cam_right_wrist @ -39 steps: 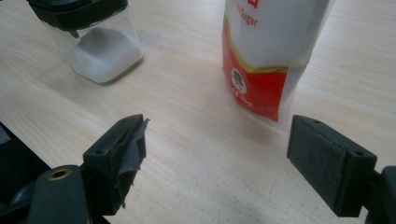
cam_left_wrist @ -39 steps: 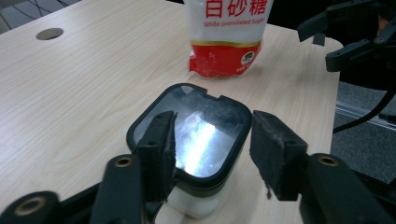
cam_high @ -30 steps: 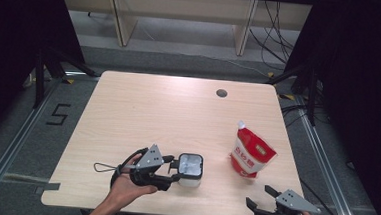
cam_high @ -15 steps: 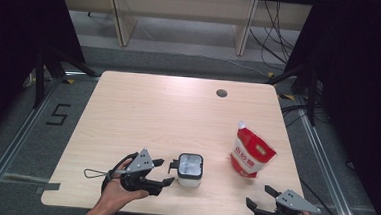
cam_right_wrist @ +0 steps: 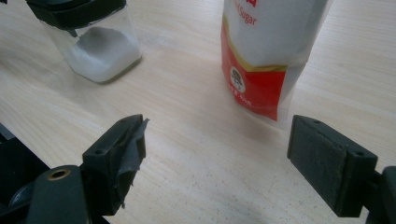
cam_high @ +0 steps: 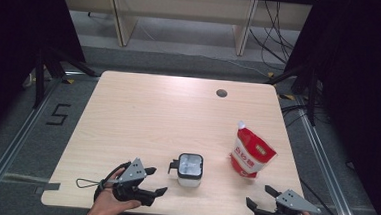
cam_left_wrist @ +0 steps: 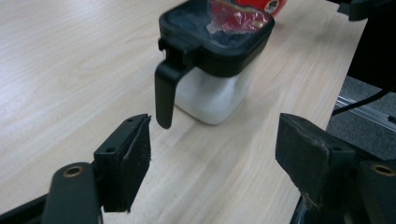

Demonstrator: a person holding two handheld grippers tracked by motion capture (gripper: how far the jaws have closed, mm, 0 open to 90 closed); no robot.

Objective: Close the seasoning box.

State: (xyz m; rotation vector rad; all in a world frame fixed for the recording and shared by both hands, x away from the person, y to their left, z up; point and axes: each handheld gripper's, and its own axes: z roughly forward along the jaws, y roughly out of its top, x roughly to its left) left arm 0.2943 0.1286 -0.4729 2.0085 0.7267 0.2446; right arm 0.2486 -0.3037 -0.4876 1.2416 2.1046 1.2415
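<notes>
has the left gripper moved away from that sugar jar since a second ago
Yes. In the high view the left gripper has backed off leftward from the jar, toward the table's near edge, fingers just opening with nothing between them.

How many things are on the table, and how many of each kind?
Clear jar with a black lid and white powder inside: 1
Red and white sugar pouch: 1
Total on the table: 2
</notes>
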